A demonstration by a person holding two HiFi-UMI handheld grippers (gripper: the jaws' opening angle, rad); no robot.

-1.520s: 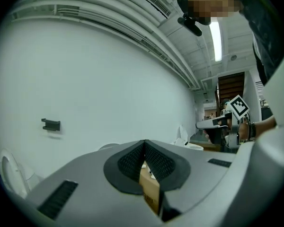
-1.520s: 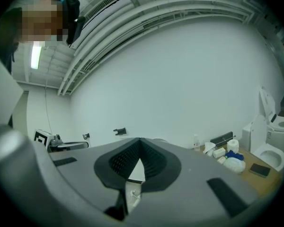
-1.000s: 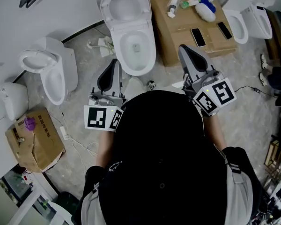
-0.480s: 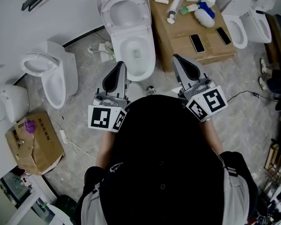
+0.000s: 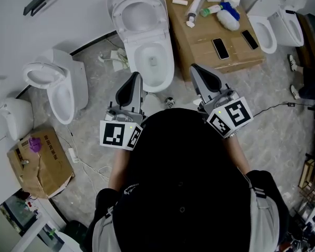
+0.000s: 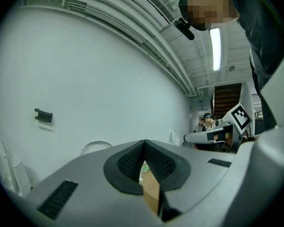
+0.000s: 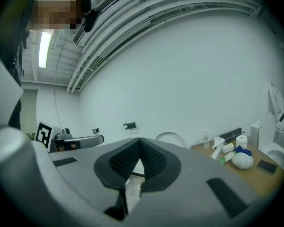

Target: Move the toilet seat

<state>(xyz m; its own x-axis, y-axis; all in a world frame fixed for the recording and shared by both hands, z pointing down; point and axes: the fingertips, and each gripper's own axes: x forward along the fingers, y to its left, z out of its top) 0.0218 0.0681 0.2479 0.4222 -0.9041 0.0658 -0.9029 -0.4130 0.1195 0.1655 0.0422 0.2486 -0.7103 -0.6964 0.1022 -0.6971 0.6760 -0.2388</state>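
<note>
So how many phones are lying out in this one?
2. Both lie on the cardboard box beside the middle toilet: one phone near its centre, the second phone toward its right edge. Any behind the person's head would be hidden.

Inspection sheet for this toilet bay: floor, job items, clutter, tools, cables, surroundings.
Surface: grey floor, looks gritty; no table.
Job's things: toilet in the middle; seat looks raised against the lid; neither tool touches it.
Clutter: box beside the toilet, carrying phones and bottles; torn box at lower left.
Tools: left tool and right tool both shut, empty, pointing toward the toilet.
Cables: white cable loose on the floor at left; black cable at right.
Surroundings: white wall; spare toilets at left and right.
</note>
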